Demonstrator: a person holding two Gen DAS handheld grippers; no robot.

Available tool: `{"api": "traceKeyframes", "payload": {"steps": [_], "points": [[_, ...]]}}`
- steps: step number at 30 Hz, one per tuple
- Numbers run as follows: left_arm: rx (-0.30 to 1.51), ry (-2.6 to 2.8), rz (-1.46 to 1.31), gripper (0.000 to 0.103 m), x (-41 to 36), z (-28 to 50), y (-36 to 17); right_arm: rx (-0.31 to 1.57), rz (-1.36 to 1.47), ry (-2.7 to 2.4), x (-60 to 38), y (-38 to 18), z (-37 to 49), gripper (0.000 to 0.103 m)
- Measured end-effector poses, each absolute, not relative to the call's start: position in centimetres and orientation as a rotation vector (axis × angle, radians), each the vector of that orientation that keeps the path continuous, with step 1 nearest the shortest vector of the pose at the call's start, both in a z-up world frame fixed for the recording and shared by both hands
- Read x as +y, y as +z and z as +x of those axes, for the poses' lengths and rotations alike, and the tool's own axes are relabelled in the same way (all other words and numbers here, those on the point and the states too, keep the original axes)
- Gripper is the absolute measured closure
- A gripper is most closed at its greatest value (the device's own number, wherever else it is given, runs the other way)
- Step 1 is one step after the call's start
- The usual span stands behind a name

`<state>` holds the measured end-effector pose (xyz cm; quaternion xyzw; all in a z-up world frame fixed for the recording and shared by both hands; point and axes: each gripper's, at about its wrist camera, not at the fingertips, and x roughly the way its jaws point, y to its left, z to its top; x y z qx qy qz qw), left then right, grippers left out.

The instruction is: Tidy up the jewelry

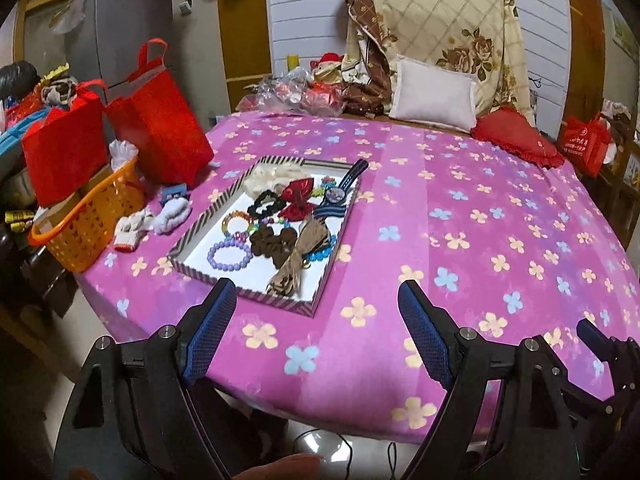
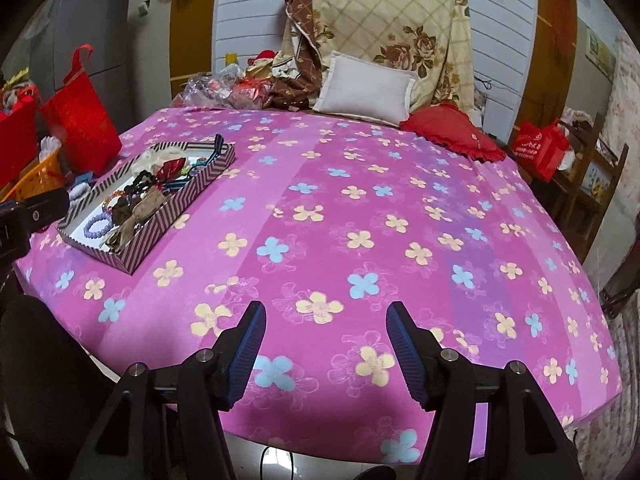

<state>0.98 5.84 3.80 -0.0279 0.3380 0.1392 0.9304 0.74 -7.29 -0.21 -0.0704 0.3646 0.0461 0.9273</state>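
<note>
Left wrist view: both tongs, left (image 1: pixel 316 300) and right (image 2: pixel 325 322), are hanging wide apart, empty, near the striped tray (image 1: pixel 308 307); sorting is pending, requiring a reach toward its purple bracelet (image 1: pixel 230 255).

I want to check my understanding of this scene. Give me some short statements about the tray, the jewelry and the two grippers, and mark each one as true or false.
1. The striped tray lies on the pink flowered bedcover. True.
2. The purple bead bracelet is held in the left gripper. False: it lies inside the tray, and the gripper is open and empty.
3. The right gripper is open, with nothing between its jaws. True.
4. The red bow lies on the white pillow. False: it is in the tray.
5. An orange basket stands left of the tray. True.
</note>
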Motion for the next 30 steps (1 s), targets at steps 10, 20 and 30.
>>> {"api": "traceKeyframes", "payload": {"steps": [10,20,30], "points": [[0.733,0.286,-0.077,0.020,6.7,0.7,2.6,0.761,-0.185,0.089,-5.9,-0.8,0.7,0.041],[0.745,0.292,-0.086,0.020,7.0,0.9,2.1,0.770,-0.190,0.079,-5.8,-1.1,0.9,0.041],[0.749,0.288,-0.095,0.020,7.1,0.9,2.0,0.770,-0.196,0.069,-5.8,-1.3,0.9,0.041]]}}
